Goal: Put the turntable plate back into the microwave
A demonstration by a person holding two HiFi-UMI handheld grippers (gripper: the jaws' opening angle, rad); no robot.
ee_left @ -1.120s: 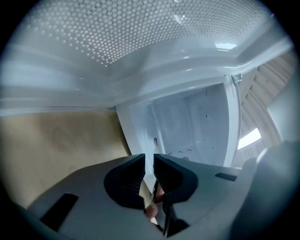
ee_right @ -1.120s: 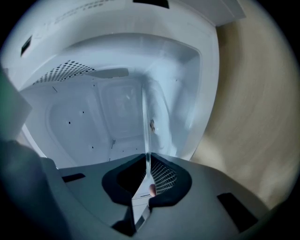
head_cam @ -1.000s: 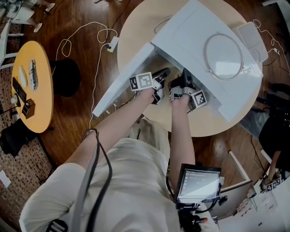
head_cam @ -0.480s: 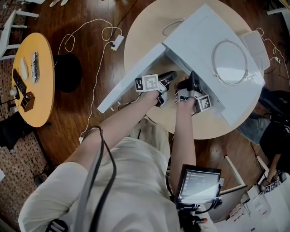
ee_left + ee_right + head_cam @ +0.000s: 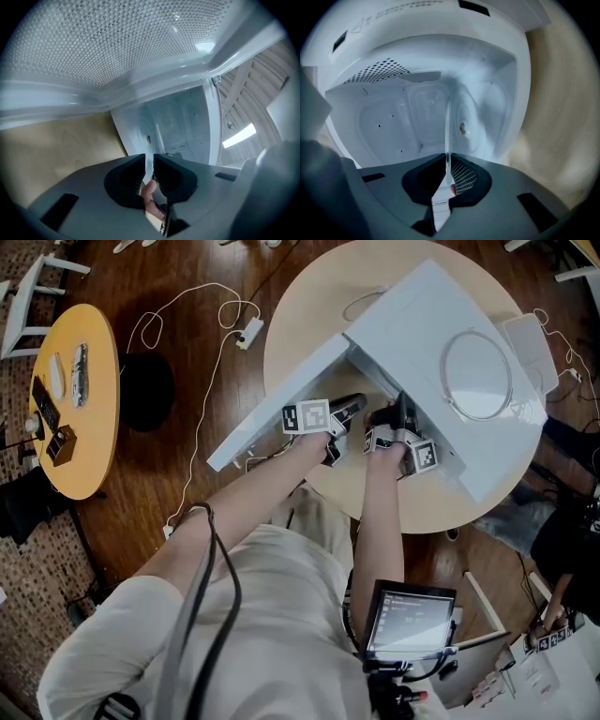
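Sliding the clear round glass turntable plate (image 5: 447,129) into the boxy white microwave (image 5: 412,324) looks like the step in hand. The microwave sits on a round beige wooden table (image 5: 300,334) with its white door (image 5: 272,418) swung wide open.

Both tools are up at the cavity mouth. The right gripper (image 5: 447,171) is pinched tight on the plate's thin rim. The left gripper (image 5: 149,161) is clamped on what looks like the same rim, with just a pale sliver of glass showing between its pads. So the plate hangs edge-on to both cameras, partway into the cavity and clear of the cavity floor, not seated yet.

My read on the next move: push it further in and centre it over the small brownish drive hub (image 5: 462,127). Then lower it flat before letting go. It's glass and only held by the edge, so both sides should come down evenly or it'll tip.
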